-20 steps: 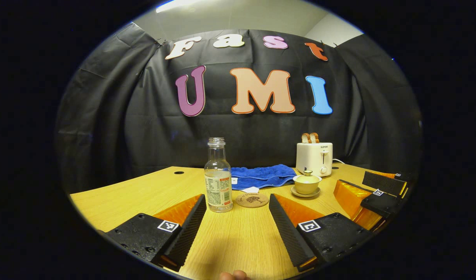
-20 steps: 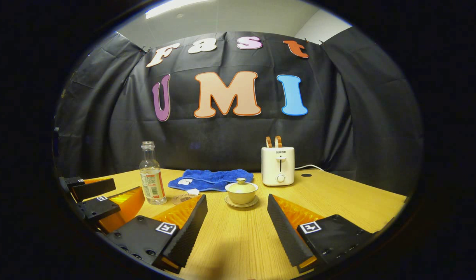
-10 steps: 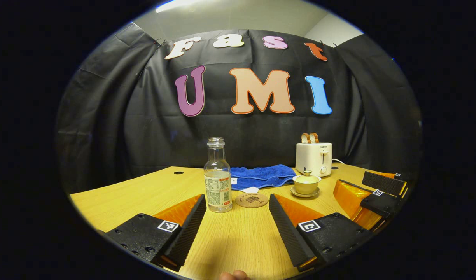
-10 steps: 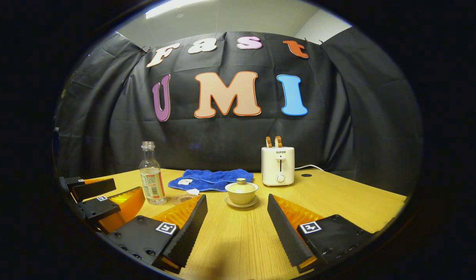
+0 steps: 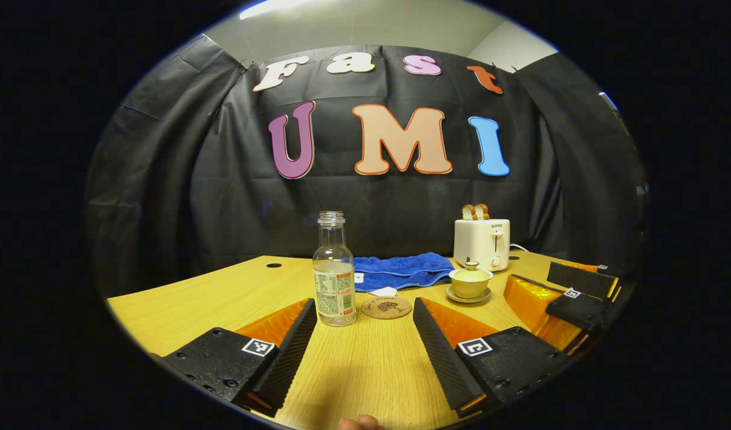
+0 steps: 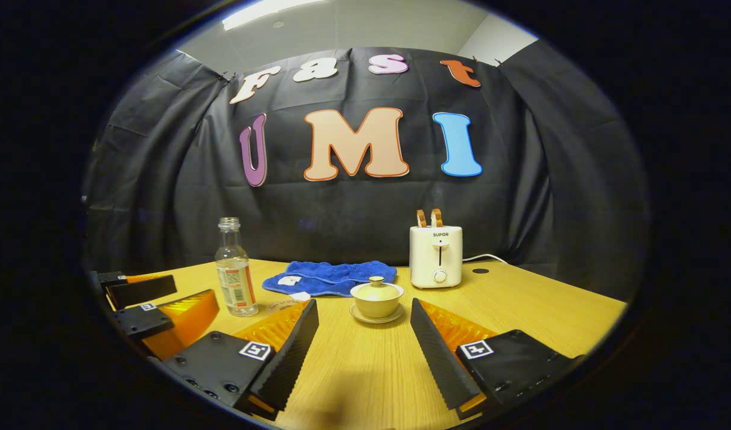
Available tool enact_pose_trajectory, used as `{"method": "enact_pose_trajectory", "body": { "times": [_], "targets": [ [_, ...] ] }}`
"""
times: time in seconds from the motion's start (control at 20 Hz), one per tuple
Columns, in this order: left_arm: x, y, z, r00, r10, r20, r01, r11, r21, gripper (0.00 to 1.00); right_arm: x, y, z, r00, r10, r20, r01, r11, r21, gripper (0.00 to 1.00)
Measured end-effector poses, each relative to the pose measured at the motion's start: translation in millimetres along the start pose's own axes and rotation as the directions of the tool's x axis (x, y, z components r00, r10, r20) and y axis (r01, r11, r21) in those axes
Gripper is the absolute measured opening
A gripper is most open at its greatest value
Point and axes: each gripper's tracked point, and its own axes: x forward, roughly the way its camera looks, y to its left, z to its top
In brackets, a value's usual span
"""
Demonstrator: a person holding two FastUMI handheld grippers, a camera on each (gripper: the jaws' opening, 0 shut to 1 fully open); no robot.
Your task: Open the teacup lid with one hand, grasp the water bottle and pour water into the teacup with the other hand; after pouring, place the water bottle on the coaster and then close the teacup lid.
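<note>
Wooden table [image 5: 180, 304] spans the lower half of both views, black cloth wall [image 5: 180, 197] behind it. Left gripper [image 5: 365, 340] sits bottom centre of the left gripper view, fingers spread wide, nothing between them but bare tabletop; a fingertip [image 5: 358, 423] pokes in at the very bottom edge. Right gripper [image 6: 365, 343] sits bottom centre of the right gripper view, likewise wide open and holding nothing. Each shows up in the other's view too: the right one at the right edge of the left gripper view, the left one at the lower left edge of the right gripper view, both with a gap between the fingers. Blue towel [image 5: 401, 270] lies crumpled at centre, near the wall. White toaster [image 5: 482, 243] stands right of it with two slices of toast [image 5: 475, 211] sticking out the top. Water bottle [image 5: 334, 272] stands upright just left of centre in the left gripper view, no cap, partly filled; in the right gripper view it's at left. Teacup [image 6: 377, 299] on its saucer [image 6: 377, 316] sits dead centre ahead of the right gripper, lid [image 6: 376, 289] on. Round coaster [image 5: 386, 307] lies flat between bottle and teacup, near the bottle but not touching it, nothing on it
</note>
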Motion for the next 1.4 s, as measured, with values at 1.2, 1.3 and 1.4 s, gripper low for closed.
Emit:
{"method": "enact_pose_trajectory", "body": {
  "times": [1.2, 1.3, 1.4],
  "targets": [
    [0, 1, 1, 1.000, 0.000, -0.001, 0.000, 1.000, 0.000, 0.95, 191, 0, -27, 0.990, 0.033, -0.137, -0.040, 0.998, -0.047, 0.89],
    [0, 1, 1, 1.000, 0.000, -0.001, 0.000, 1.000, 0.000, 0.95, 194, -2, -28, 0.989, 0.024, -0.149, -0.032, 0.998, -0.048, 0.83],
    [0, 1, 1, 1.000, 0.000, -0.001, 0.000, 1.000, 0.000, 0.95, 195, -3, -29, 0.986, 0.025, -0.164, -0.032, 0.999, -0.042, 0.82]
  ]
}}
